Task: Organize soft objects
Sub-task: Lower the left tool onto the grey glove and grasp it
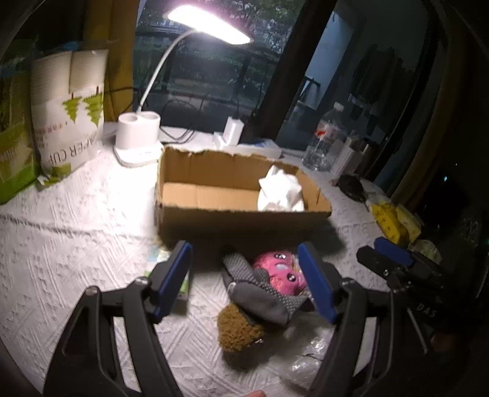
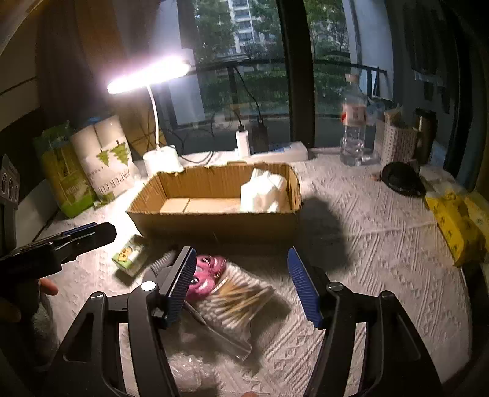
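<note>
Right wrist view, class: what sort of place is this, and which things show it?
Probably a home desk beside a window. A lit desk lamp, a water bottle and a pack of paper cups stand on a white textured cloth, with apartment buildings outside.

Home, prob. a flat high up: table (image 2: 366, 220) w/ white textured cloth set against a big window, apartment block (image 2: 244, 18) & trees outside. Household bits on it: lit desk lamp (image 2: 149, 76), paper-cup pack (image 2: 107, 158), water bottle (image 2: 353, 122), charger (image 2: 243, 142), torn cardboard box (image 2: 214, 220), clothes hanging at right.
</note>
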Tool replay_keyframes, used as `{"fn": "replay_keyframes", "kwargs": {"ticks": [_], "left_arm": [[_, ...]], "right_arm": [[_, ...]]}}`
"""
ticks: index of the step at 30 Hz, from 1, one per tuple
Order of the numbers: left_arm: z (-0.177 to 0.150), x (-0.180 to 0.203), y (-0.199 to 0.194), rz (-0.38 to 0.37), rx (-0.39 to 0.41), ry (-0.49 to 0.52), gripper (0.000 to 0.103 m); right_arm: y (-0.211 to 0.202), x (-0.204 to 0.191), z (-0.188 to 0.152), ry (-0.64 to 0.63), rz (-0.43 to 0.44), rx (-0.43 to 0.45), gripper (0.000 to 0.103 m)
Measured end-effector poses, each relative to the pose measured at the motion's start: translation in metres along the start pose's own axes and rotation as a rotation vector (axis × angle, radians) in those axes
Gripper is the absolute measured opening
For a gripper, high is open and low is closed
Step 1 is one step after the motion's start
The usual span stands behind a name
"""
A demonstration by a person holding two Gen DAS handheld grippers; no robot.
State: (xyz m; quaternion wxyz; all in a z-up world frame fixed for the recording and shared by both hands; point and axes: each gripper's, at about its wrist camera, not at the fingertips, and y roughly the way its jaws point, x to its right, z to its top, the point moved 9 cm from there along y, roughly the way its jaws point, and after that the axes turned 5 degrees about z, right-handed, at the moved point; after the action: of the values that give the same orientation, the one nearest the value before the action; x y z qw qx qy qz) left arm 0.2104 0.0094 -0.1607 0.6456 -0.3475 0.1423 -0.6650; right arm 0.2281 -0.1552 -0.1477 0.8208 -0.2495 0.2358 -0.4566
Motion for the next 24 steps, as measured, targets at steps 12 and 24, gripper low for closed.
{"fn": "replay_keyframes", "kwargs": {"ticks": [12,24], "left_arm": [[-0.029,0.002,0.043,0.038,-0.119,0.018,0.074],[-0.047,0.003,0.077,0.032,-0.218,0.026,0.073]], "right_arm": [[0.023,0.015,-0.025,0.043,0.015,-0.063,0.067],[0.042,0.027,-0.04,0.082,0.03,-0.108,0.067]]}}
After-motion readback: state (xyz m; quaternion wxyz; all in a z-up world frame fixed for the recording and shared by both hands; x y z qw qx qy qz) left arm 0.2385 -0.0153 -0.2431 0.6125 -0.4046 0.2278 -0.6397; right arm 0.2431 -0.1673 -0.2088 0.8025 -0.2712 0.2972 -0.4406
